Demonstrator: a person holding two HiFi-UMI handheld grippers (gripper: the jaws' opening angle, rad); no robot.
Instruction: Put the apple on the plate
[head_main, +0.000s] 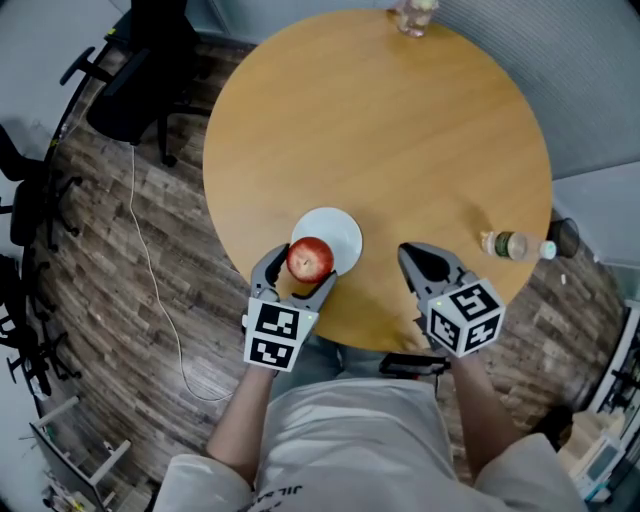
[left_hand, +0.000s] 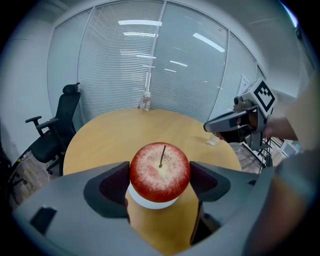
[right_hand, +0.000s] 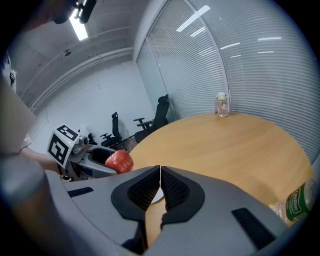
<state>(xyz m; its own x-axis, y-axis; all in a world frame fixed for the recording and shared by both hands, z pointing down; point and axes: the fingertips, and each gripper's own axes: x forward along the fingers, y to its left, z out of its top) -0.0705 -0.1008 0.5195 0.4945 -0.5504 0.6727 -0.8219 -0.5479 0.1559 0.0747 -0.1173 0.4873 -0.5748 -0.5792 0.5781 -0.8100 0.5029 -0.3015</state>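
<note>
A red apple (head_main: 310, 259) with its stem up is clamped between the jaws of my left gripper (head_main: 301, 268), hanging over the near left edge of a small white plate (head_main: 338, 233). In the left gripper view the apple (left_hand: 160, 171) fills the gap between the two dark pads, and the plate (left_hand: 152, 201) shows just beneath it. My right gripper (head_main: 424, 262) hovers over the table to the right of the plate, its jaws shut with nothing between them. From the right gripper view the apple (right_hand: 119, 161) and the left gripper (right_hand: 102, 162) appear at the left.
The round wooden table (head_main: 400, 140) carries a clear glass jar (head_main: 413, 15) at its far edge and a plastic bottle (head_main: 514, 245) lying on its side at the right. Black office chairs (head_main: 140, 85) stand on the wood floor to the left. A white cable (head_main: 150, 260) trails across the floor.
</note>
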